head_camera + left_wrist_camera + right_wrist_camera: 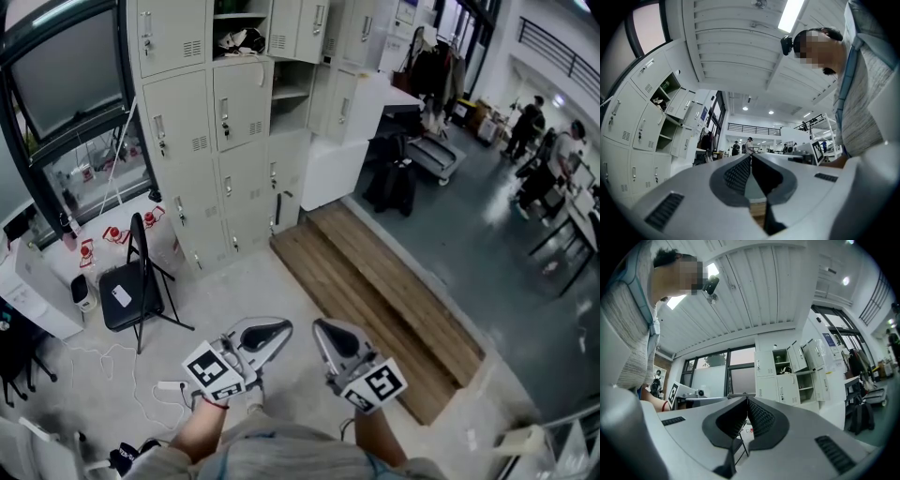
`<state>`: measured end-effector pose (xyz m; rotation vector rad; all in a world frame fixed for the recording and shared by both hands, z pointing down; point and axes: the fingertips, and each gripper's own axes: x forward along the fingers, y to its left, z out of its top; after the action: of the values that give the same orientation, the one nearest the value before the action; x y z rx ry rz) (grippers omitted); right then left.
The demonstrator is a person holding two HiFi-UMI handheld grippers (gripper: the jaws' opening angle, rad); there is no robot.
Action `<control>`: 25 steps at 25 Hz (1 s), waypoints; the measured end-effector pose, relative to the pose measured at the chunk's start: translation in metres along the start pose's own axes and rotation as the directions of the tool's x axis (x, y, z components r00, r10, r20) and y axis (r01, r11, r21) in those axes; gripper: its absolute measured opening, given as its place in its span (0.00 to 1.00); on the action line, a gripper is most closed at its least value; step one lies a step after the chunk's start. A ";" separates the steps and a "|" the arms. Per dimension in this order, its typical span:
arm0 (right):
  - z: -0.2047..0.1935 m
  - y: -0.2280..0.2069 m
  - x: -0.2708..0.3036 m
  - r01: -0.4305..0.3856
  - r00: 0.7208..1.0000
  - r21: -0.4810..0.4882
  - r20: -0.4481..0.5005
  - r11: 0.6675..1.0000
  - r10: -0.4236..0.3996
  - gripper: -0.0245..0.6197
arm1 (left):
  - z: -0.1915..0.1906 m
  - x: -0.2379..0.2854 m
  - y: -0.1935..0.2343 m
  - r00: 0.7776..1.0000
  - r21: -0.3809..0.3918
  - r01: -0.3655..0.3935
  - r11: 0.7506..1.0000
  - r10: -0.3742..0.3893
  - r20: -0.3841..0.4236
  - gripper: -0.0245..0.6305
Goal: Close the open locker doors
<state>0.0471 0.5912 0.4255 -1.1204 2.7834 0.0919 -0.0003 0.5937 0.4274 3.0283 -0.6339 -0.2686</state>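
Note:
The bank of pale grey lockers (211, 122) stands ahead of me against the wall. An upper compartment (240, 37) is open with dark items inside, and its door (284, 26) is swung out. Below it a shelved compartment (290, 94) is open too, its door (341, 105) hanging to the right. Both grippers are low in the head view, well short of the lockers. My left gripper (279, 327) (751, 157) is shut and holds nothing, and so is my right gripper (321, 327) (746, 399). The open compartments (664, 90) (782, 360) show in both gripper views.
A black folding chair (129, 291) stands at the left with cables on the floor near it. A low wooden platform (375, 295) runs diagonally at the right. A white cabinet (330, 169) and dark bags (394, 186) sit beyond it. Several people (544, 159) stand far right.

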 end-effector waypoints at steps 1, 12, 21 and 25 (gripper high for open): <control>0.000 -0.002 0.008 0.001 1.000 0.000 0.000 1.000 -0.001 0.04 | 0.002 -0.001 0.009 1.000 -0.005 0.000 1.000 0.000 0.006 0.04; -0.008 -0.028 0.114 -0.011 1.000 -0.013 -0.017 1.000 0.010 0.04 | 0.018 -0.016 0.117 1.000 0.024 0.005 1.000 -0.006 0.019 0.04; -0.012 -0.031 0.192 -0.041 0.999 -0.006 -0.035 0.999 0.040 0.04 | 0.033 -0.034 0.184 0.999 0.023 -0.004 1.000 0.003 0.037 0.04; -0.021 -0.032 0.207 -0.045 0.998 -0.008 -0.035 0.999 0.045 0.04 | 0.024 -0.039 0.198 1.000 0.013 -0.004 1.000 0.004 0.029 0.04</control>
<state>-0.0808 0.4244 0.4149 -1.0715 2.8418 0.0908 -0.1175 0.4279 0.4235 3.0409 -0.6460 -0.3098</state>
